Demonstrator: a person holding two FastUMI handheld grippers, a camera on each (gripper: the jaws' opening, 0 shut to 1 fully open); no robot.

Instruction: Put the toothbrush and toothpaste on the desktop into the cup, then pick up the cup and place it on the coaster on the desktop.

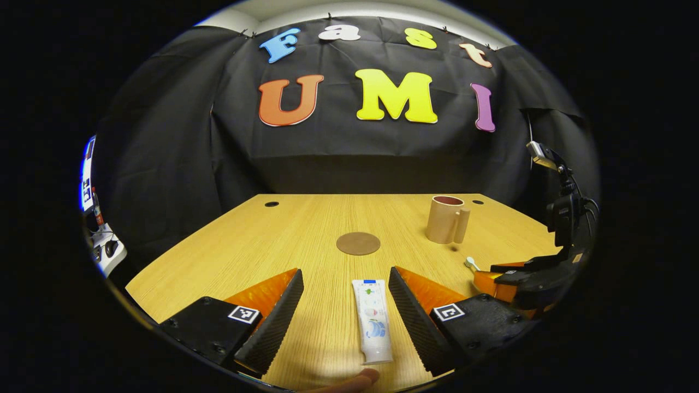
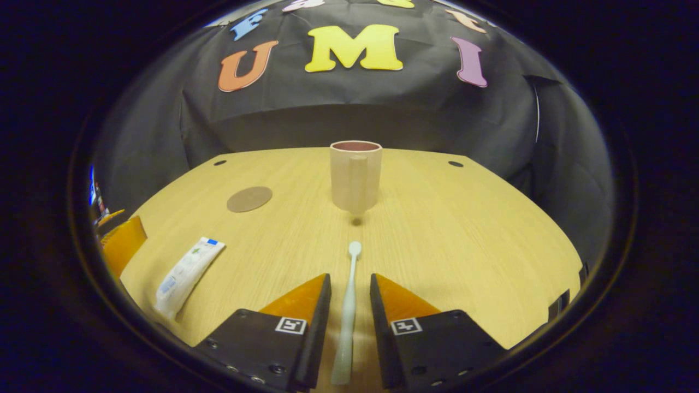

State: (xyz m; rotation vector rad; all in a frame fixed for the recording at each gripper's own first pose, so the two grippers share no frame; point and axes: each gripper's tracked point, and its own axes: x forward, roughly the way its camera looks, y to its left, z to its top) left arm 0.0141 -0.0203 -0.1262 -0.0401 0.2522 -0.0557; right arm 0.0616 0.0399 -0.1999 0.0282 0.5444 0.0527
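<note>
Left gripper (image 1: 345, 284) low over the wooden worktop (image 1: 229, 251), jaws spread wide on either side of the toothpaste (image 1: 372, 321), touching neither side of it. Tube flat on the wood, running from 12 to 6 o'clock between the two fingers, cap end nearest the camera. A fingertip (image 1: 357, 379) just visible at 6 o'clock beneath the tube. Round brown coaster (image 1: 358, 243) straight ahead at 12 o'clock from the tube, bare. Cup (image 1: 446, 219) upright at about 1 o'clock, near the worktop's far edge, handle turned toward the camera. Farther off at 3 o'clock, the right gripper (image 1: 494, 270) low on the wood, with the toothbrush head poking out at its fingertips.

In the right gripper view, right gripper (image 2: 350, 286) with jaws narrowed around the toothbrush (image 2: 348, 311), a thin gap on each side of the handle; whether the fingers actually press on it, cannot tell. Brush lying along the wood, head pointing toward 12 o'clock. Cup (image 2: 355, 176) upright straight beyond the head, apart from it. Coaster (image 2: 249, 198) at 10 o'clock, toothpaste (image 2: 188, 268) at 9 o'clock.
</note>
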